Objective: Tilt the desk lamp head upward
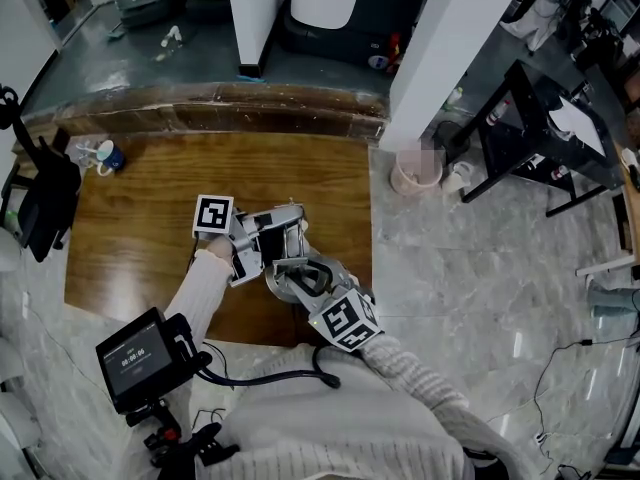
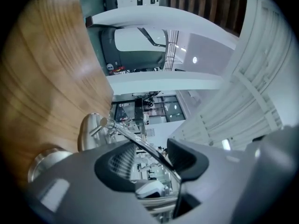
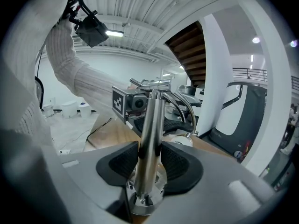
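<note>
Probably an open office or lab hall, judging by the polished marble floor [image 1: 470, 268], white pillar [image 1: 445, 58], wooden table [image 1: 140, 228] and cluttered black workbench [image 1: 525, 93].

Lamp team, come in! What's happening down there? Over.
Right gripper clamped on lamp post. Left gripper jaws open, thin lamp arm between them. Nothing blocking, over.

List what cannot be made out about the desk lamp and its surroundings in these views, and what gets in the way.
Lamp, head view: the left gripper and right gripper cover most of it, so its head's tilt is unreadable.
Thin rod, left gripper view: its near end vanishes behind the gripper's body.
Screen text, head view: too small.
Small items at the table's far corner, head view: too small to name.
</note>
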The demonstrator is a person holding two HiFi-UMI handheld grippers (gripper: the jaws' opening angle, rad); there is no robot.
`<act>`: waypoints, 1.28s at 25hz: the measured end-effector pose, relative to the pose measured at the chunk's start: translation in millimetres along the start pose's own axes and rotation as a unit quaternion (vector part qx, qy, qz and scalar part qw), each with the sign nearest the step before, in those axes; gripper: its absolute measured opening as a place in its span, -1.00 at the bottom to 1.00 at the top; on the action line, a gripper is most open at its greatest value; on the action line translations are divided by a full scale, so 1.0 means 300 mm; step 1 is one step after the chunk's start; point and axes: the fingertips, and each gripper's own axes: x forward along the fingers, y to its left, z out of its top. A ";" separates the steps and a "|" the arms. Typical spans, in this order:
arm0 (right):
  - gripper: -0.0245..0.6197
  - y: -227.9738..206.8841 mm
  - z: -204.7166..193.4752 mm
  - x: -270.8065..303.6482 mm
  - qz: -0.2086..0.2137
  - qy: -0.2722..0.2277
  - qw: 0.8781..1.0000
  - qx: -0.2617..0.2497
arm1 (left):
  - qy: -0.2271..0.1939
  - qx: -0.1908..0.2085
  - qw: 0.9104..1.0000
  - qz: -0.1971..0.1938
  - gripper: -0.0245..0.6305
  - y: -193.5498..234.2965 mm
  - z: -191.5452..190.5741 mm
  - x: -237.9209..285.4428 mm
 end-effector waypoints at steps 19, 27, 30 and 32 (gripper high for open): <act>-0.49 -0.007 -0.004 0.012 -0.001 0.015 0.999 0.033 | -0.013 0.081 0.997 0.013 -0.31 -0.047 0.023 -0.002; -0.49 -0.024 -0.009 0.023 0.001 0.012 0.999 0.038 | -0.029 0.226 0.973 0.025 -0.35 -0.153 0.074 -0.001; -0.49 -0.020 -0.016 0.015 0.001 0.011 0.999 0.039 | -0.028 0.323 0.945 0.035 -0.35 -0.206 0.072 -0.004; -0.50 0.000 -0.011 -0.002 0.001 0.009 0.999 0.043 | -0.033 0.372 0.928 0.021 -0.36 -0.266 0.039 -0.012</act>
